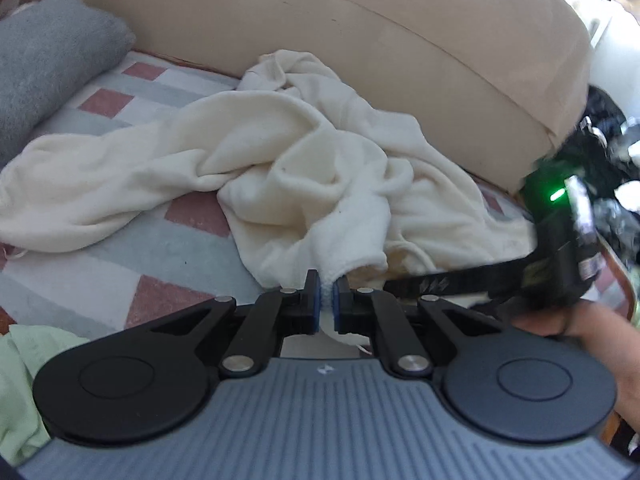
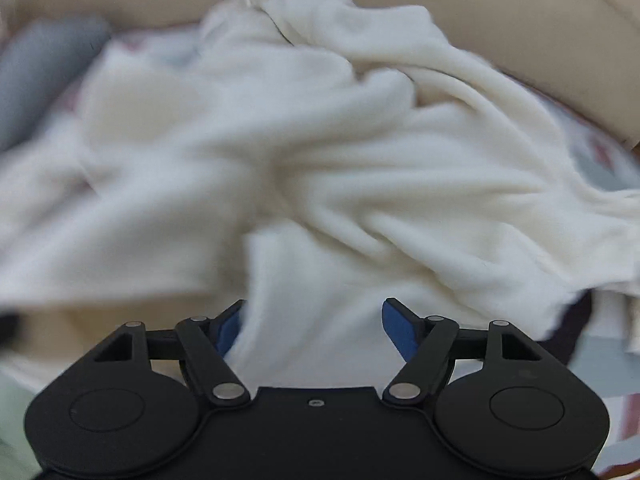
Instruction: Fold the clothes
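Left tongs are clamping a hem edge of the cream garment, blue pads nearly together with a thin strip of cloth pinched between them, at 6 o'clock of the left wrist view. The cream garment is lying crumpled on the checked blanket, one long part trailing out toward 9 o'clock and a bunched peak rising at 12 o'clock against the beige cushion. The blanket is showing pink, grey and white blocks. A grey folded towel is sitting at 10 o'clock, apart from the garment. A pale green cloth is showing at 8 o'clock by the gripper body, touching nothing else that can be told. Right tongs are reaching in from 3 o'clock, black body blurred with a green light glowing on it, a hand wrapping the handle at 4 o'clock; the fingertip is lying just beside the left tongs near the hem. In the right wrist view the right tongs are standing wide apart, blue pads well separated, the cream garment filling the gap and the whole middle of the frame, blurred. Cannot tell if cloth is touching those pads. Grey towel is showing at 10 o'clock there, the beige cushion curving across 12 to 2 o'clock.
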`<state>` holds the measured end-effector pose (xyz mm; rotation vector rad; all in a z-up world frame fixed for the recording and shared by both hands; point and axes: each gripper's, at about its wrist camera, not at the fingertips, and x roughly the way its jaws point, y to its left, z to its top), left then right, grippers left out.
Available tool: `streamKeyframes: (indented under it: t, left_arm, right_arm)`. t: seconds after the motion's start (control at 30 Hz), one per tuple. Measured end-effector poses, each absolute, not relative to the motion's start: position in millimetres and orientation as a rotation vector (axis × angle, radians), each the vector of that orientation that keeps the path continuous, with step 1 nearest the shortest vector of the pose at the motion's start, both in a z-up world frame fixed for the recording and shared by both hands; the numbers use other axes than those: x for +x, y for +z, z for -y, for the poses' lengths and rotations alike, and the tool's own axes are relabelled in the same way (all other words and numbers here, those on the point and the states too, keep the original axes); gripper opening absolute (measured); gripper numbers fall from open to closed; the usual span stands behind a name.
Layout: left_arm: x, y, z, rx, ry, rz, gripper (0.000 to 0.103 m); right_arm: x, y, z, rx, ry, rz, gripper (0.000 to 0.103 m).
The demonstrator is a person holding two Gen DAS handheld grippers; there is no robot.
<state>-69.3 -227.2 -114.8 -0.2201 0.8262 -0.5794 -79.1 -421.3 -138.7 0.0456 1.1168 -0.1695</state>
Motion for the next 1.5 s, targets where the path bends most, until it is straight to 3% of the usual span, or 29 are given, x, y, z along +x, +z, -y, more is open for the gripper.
streamKeyframes:
  t: [0.03,0.07,0.1,0.13,0.17,0.23,0.33,0.4,0.6,0.73,0.87,0.9,0.93,0.97,1.0,1.03,1.1,1.17,1.27,1.43,1.5]
  left_arm:
    - [-70.1,-116.9,228.7,-0.214,-0.584,-0.838,0.006]
    - [-70.9,-118.9,230.2,-0.209,-0.588,-0.849,0.007]
    - [-70.0,-122.0,232.2,-0.209,-0.585,-0.873,0.009]
    - [-64.7,-128.1,235.9,-0.225,-0.561,-0.931,0.013]
    - [-58.9,-134.4,239.6,-0.247,-0.534,-0.995,0.03]
    - [-50.7,-139.2,245.0,-0.305,-0.519,-1.07,0.035]
    - [-54.6,-122.2,251.6,-0.295,-0.557,-0.996,0.044]
    - [-59.7,-109.4,258.3,-0.247,-0.585,-0.931,0.059]
    - [-58.0,-105.1,282.5,-0.135,-0.66,-0.94,0.062]
    - [-39.2,-121.3,305.7,-0.081,-0.643,-1.017,0.062]
    - [-15.3,-142.5,334.1,0.018,-0.601,-1.057,0.062]
    - [-11.0,-145.2,340.1,0.049,-0.602,-1.053,0.061]
    - [-7.8,-146.2,344.1,0.065,-0.621,-1.045,0.058]
    - [-5.3,-146.8,347.3,0.076,-0.641,-1.037,0.036]
    - [-4.5,-146.2,348.3,0.072,-0.66,-1.032,0.008]
    - [-3.6,-145.7,349.3,0.069,-0.679,-1.027,0.008]
    - [-3.9,-141.4,348.6,0.075,-0.682,-1.011,0.007]
    - [-4.7,-133.5,345.3,0.084,-0.665,-0.993,0.006]
    - [-5.7,-81.6,327.3,0.025,-0.682,-0.868,0.006]
    - [-36.2,28.5,310.9,-0.013,-0.888,-0.605,0.006]
    - [-49.8,60.7,299.6,-0.048,-0.983,-0.547,0.006]
  right_arm:
    - [-86.8,-143.3,426.2,0.063,-0.159,-1.091,0.041]
    - [-97.5,-141.4,432.4,0.11,-0.177,-1.05,0.021]
    - [-108.1,-139.3,438.7,0.157,-0.196,-1.009,0.011]
    - [-118.8,-137.2,445.0,0.204,-0.215,-0.967,0.01]
    - [-129.5,-135.2,451.3,0.251,-0.233,-0.924,0.01]
    - [-155.1,-120.2,452.4,0.211,-0.324,-0.839,0.008]
    - [-195.2,-93.0,461.5,0.208,-0.382,-0.735,0.007]
    - [-208.8,-82.0,465.7,0.187,-0.387,-0.692,0.007]
    - [-232.5,-64.6,465.4,0.179,-0.311,-0.607,0.007]
    - [-228.6,-68.2,443.6,0.023,-0.288,-0.623,0.007]
    - [-207.9,-89.3,459.3,0.06,-0.309,-0.653,0.012]
    - [-202.1,-93.9,464.1,0.084,-0.306,-0.683,0.016]
    - [-196.3,-98.5,468.9,0.109,-0.304,-0.713,0.032]
    - [-190.5,-103.0,473.6,0.133,-0.302,-0.743,0.046]
    - [-183.2,-109.9,476.7,0.142,-0.295,-0.805,0.069]
    - [-174.9,-118.5,481.4,0.152,-0.294,-0.864,0.072]
    - [-169.5,-123.9,496.6,0.213,-0.307,-0.881,0.068]
    - [-171.2,-116.2,516.3,0.288,-0.324,-0.829,0.008]
    - [-173.6,-104.7,545.9,0.4,-0.348,-0.75,0.005]
    - [-214.1,25.6,555.6,0.482,-0.071,-0.392,0.007]
    - [-222.6,78.5,543.3,0.361,0.002,-0.328,0.007]
